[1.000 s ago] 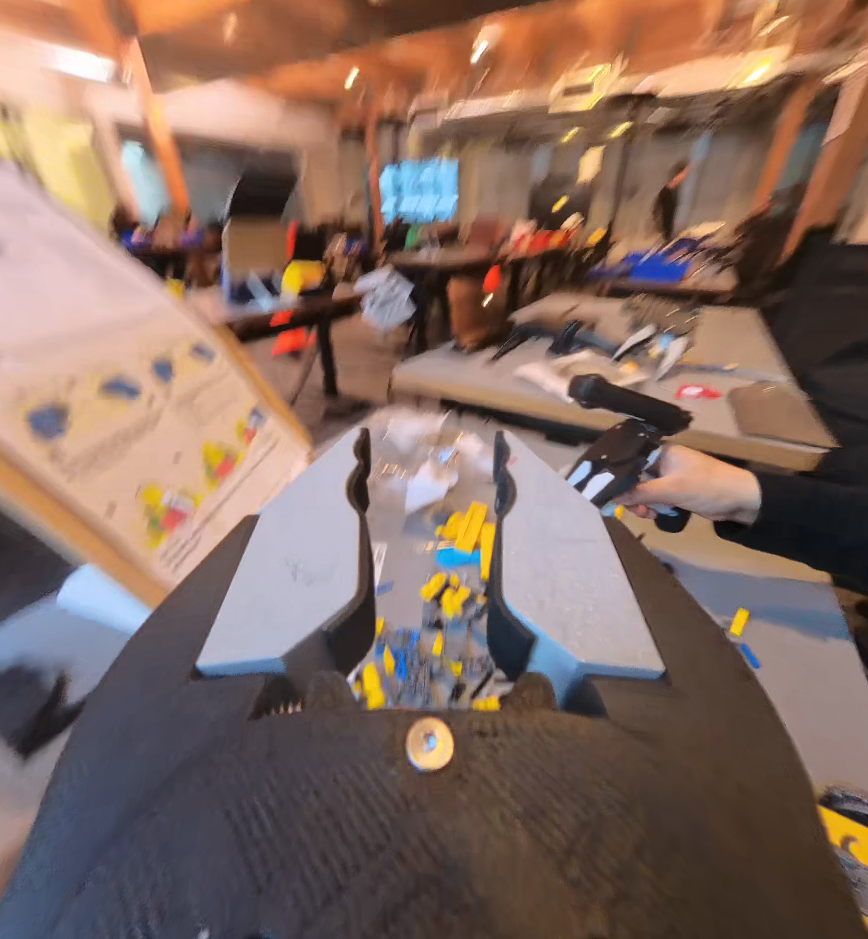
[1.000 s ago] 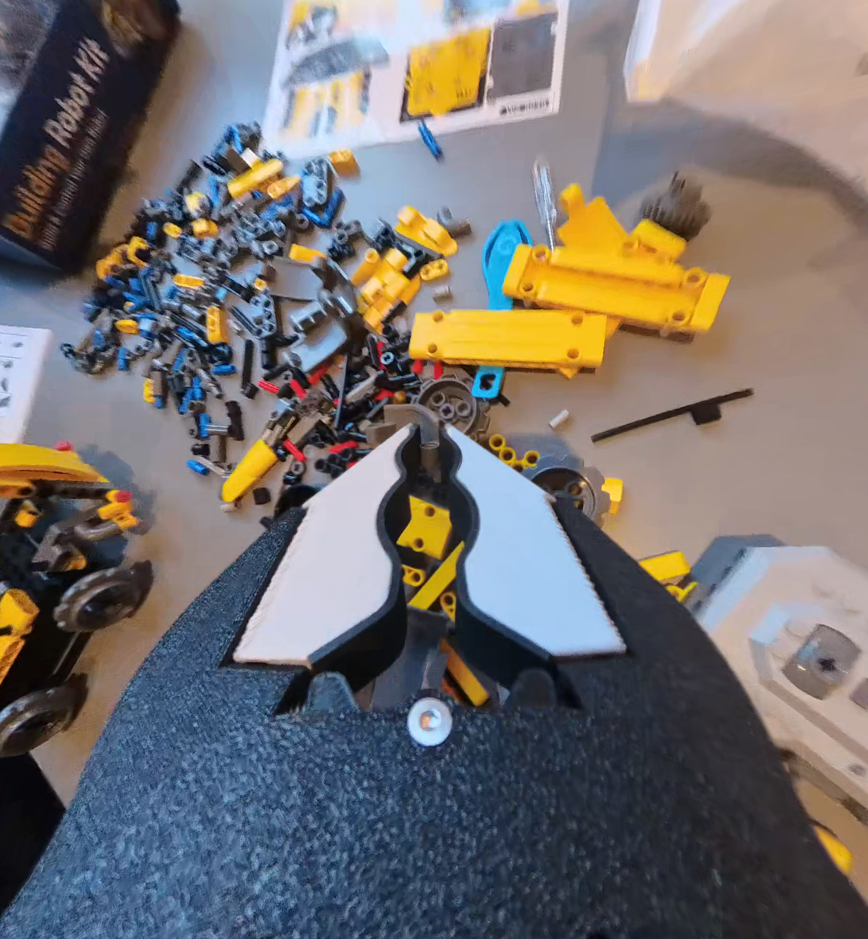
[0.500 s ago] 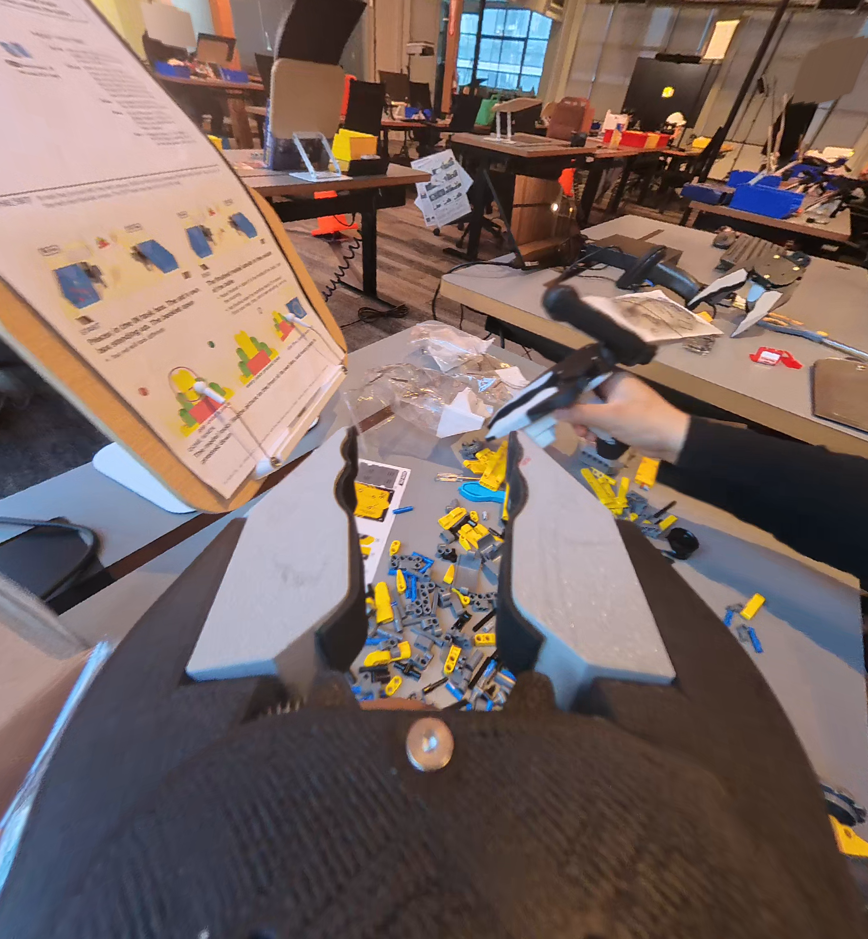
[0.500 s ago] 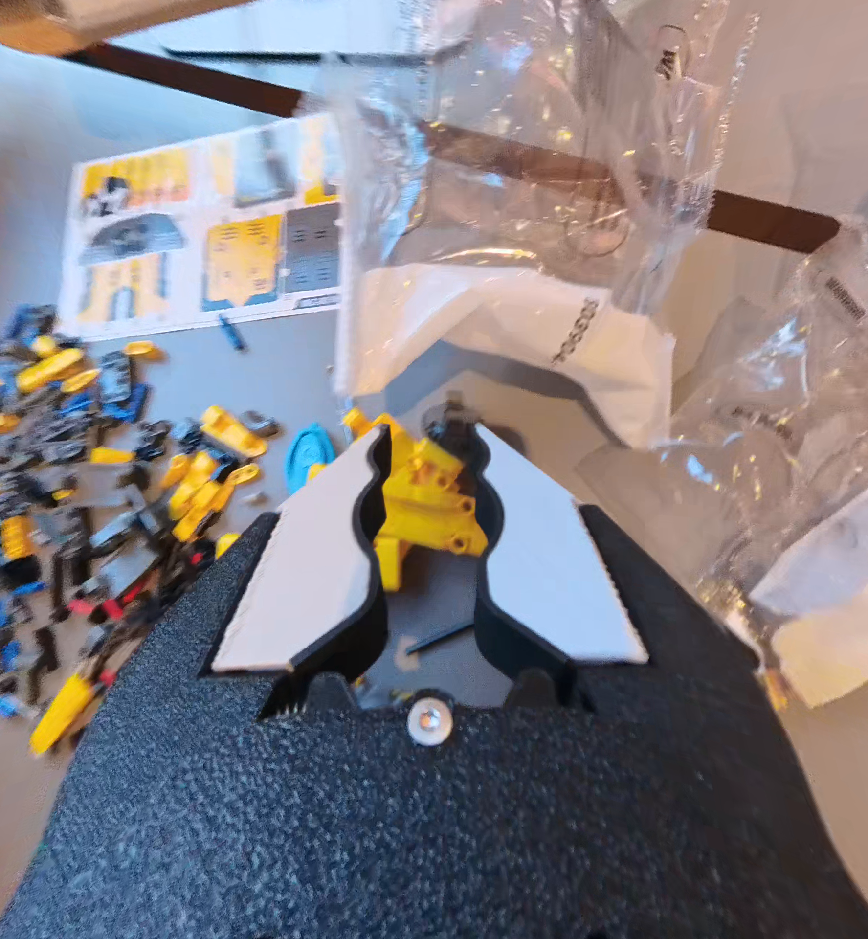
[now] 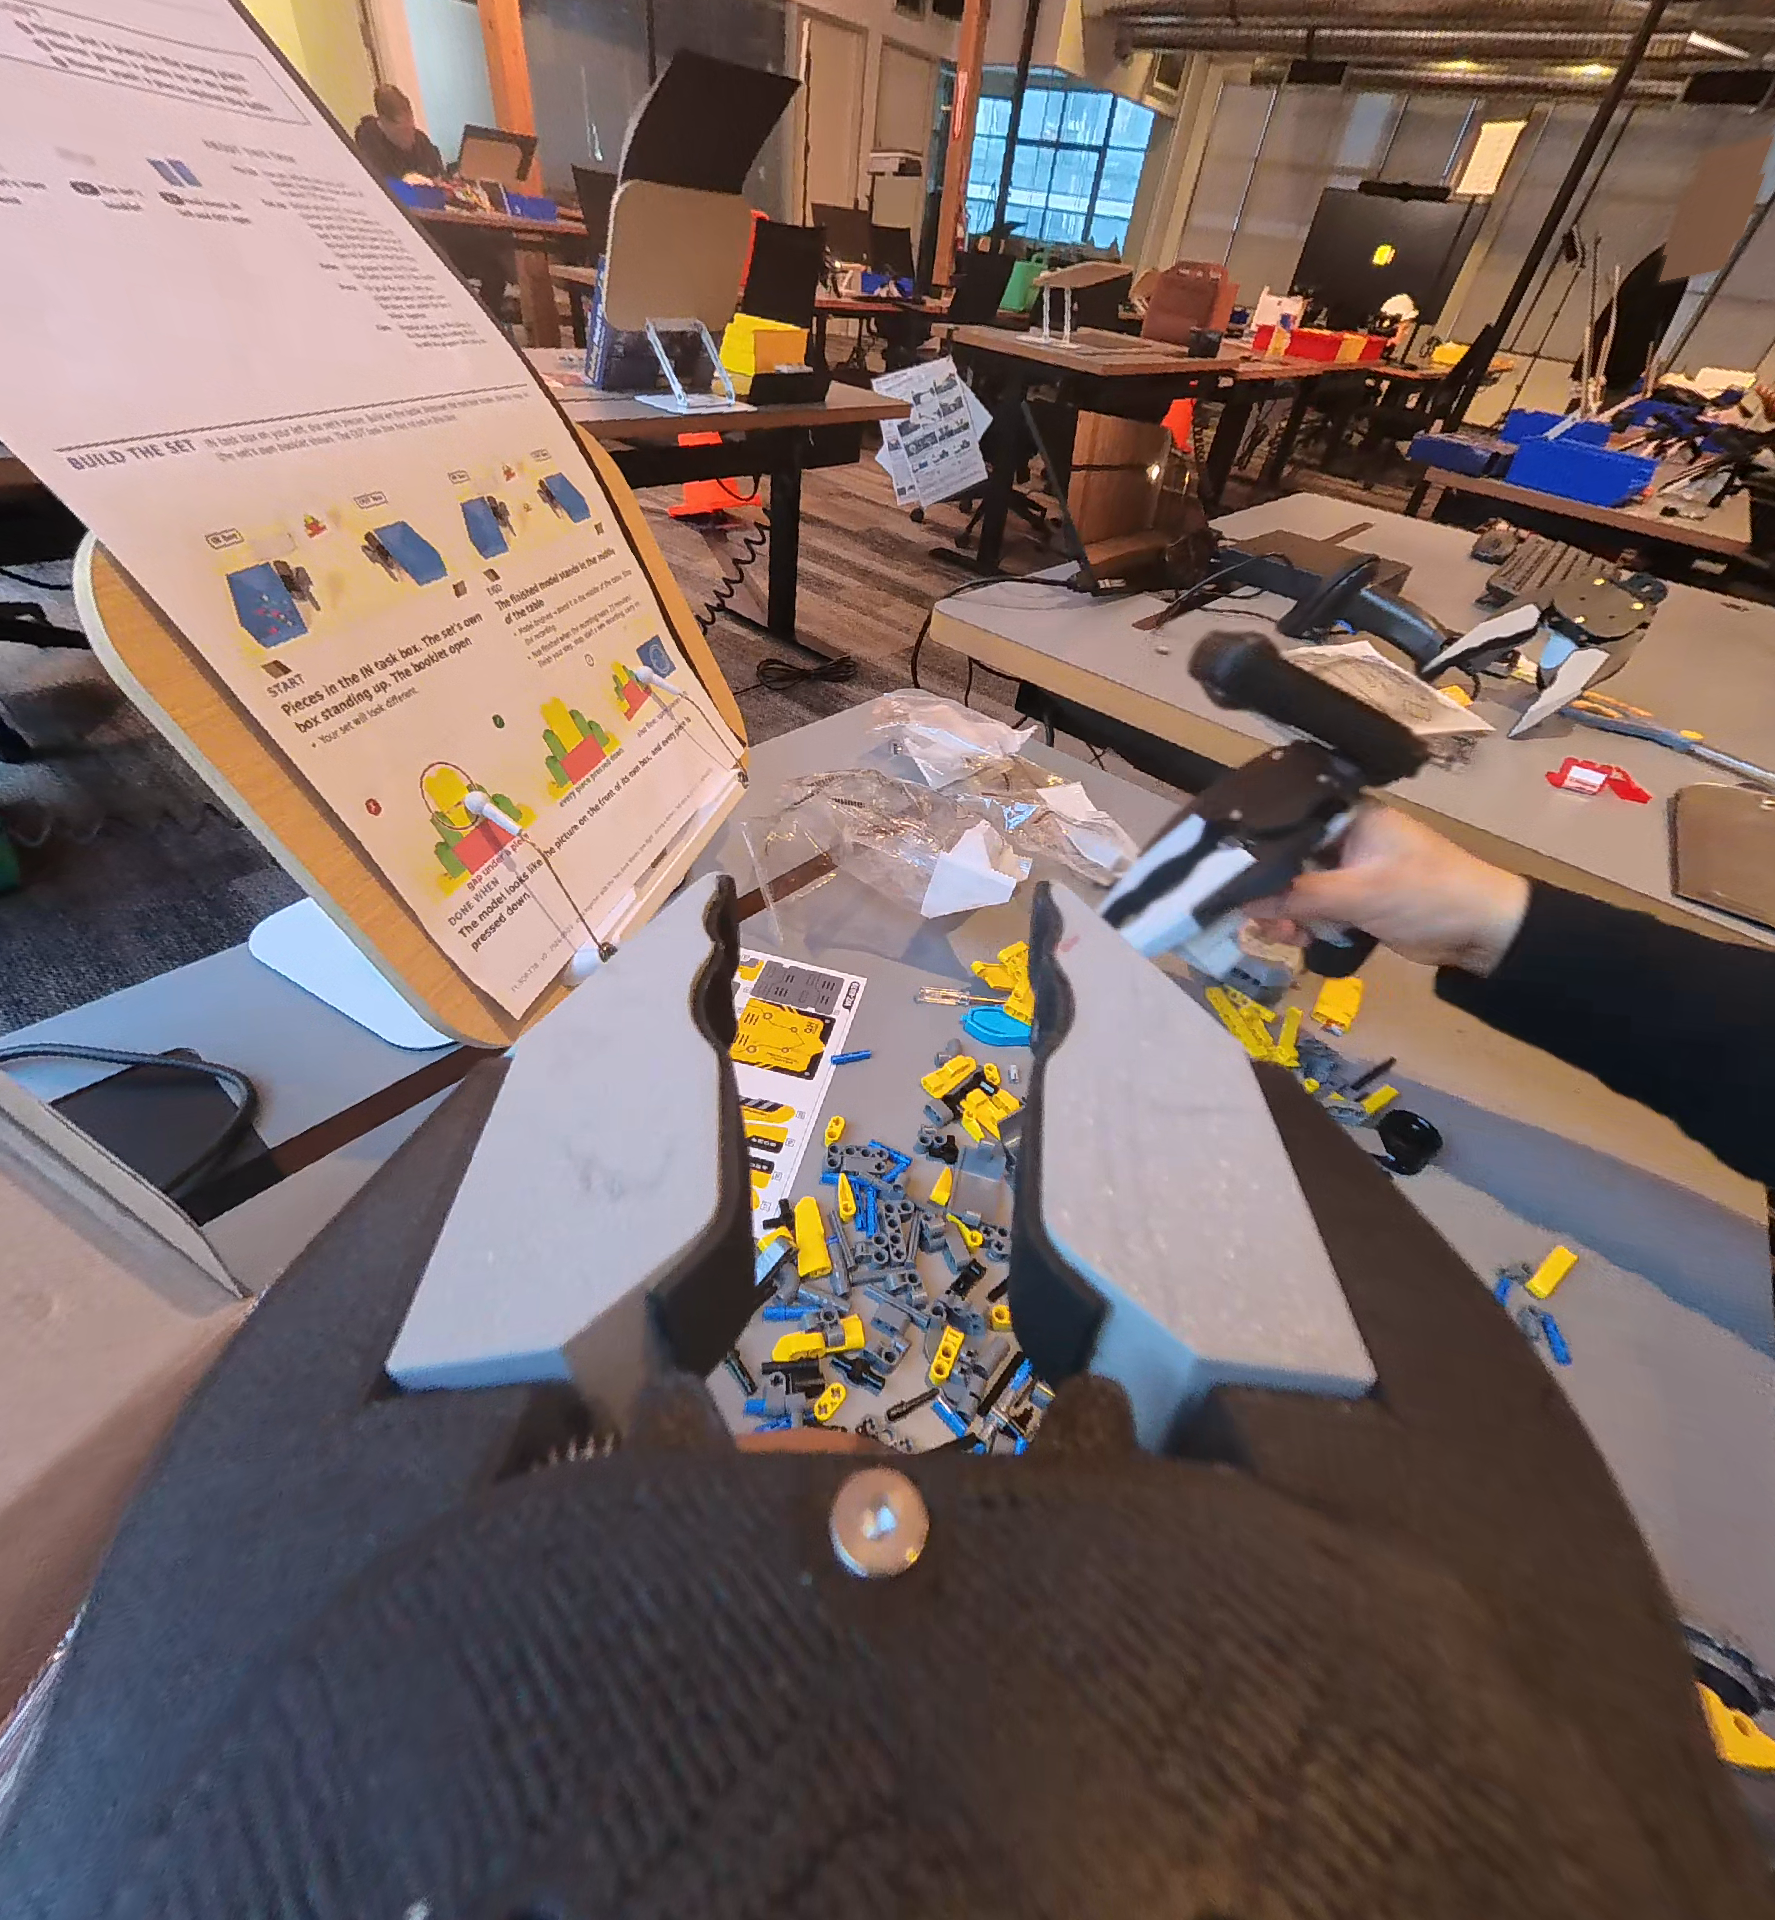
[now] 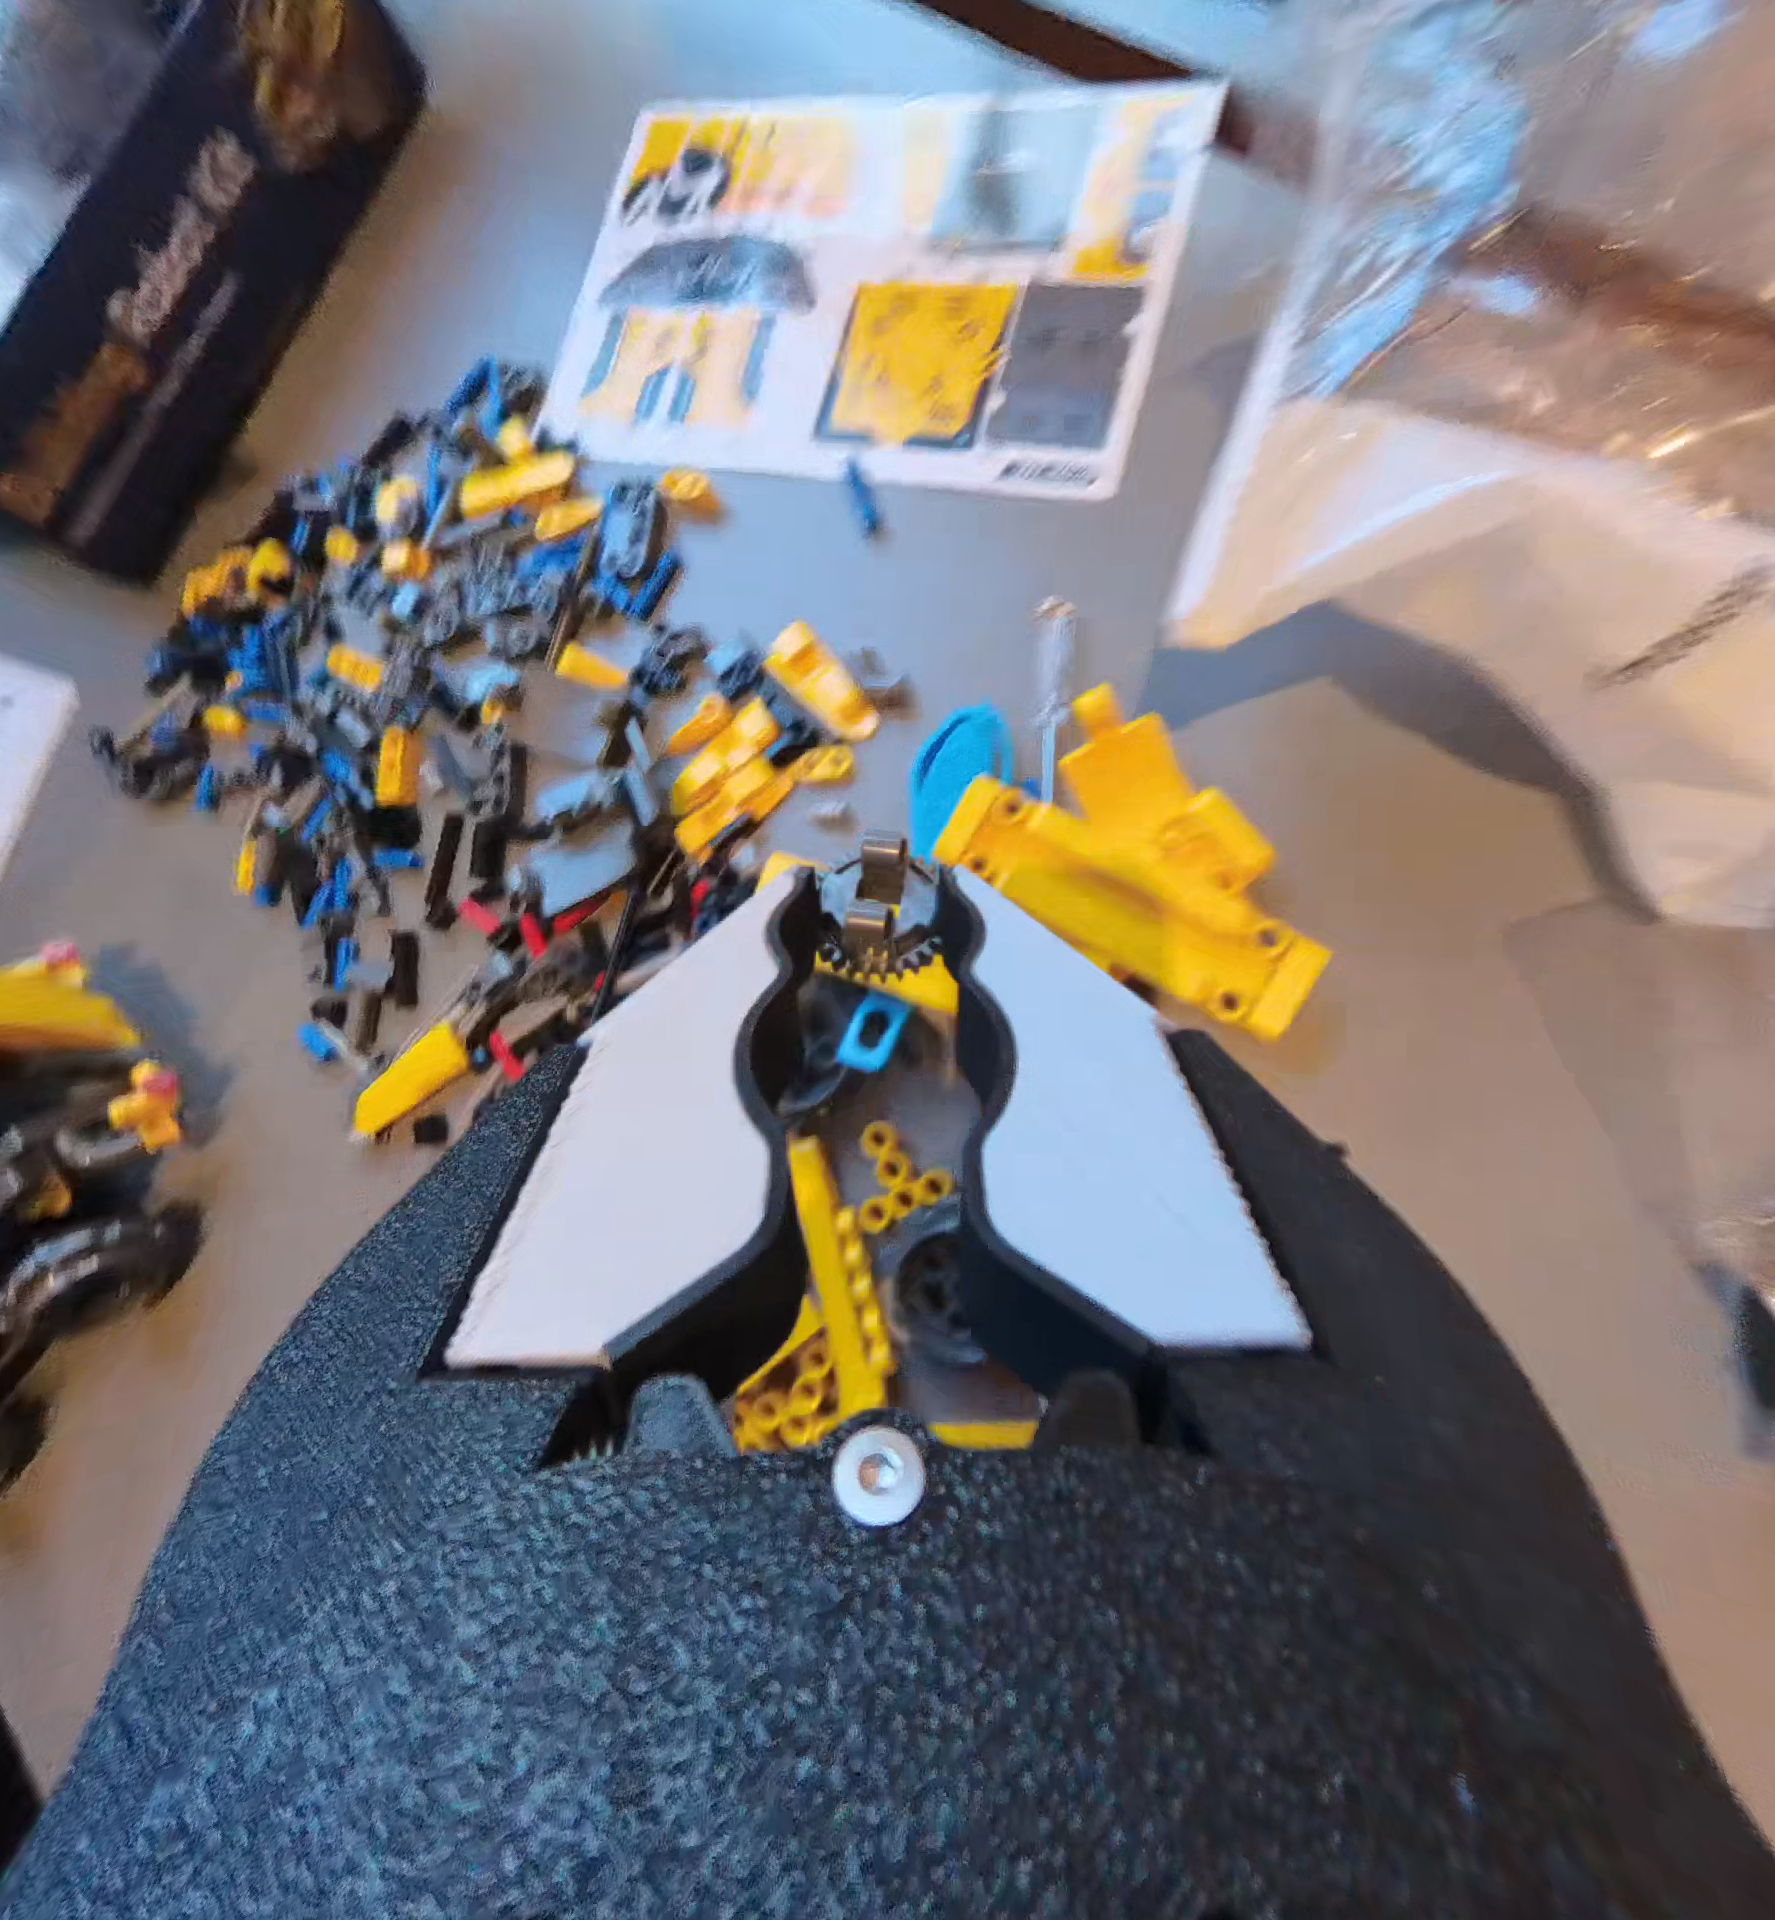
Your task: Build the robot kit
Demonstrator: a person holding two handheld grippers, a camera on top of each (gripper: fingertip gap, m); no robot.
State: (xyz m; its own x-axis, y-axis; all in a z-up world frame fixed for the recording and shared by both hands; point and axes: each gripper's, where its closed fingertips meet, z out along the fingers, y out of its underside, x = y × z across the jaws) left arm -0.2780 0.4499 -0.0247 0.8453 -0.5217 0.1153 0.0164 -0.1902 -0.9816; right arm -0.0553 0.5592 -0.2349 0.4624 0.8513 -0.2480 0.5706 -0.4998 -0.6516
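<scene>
left gripper wide, empty, above brick pile at frame centre | right gripper narrow, pinching dark gear piece | yellow assembly just right; bare grey table lower right

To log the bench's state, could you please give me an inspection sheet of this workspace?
Surface: grey table, level.
Job's things: loose pieces heaped in a pile; yellow assembly beside them; part-built model at the view's edge.
Clutter: plastic bags, sticker sheet, dark box.
Grippers: left claw open and empty above the loose pieces; right claw shut on a gear piece.
Cables: black cable beside the instruction board.
Surroundings: other tables behind.
</scene>
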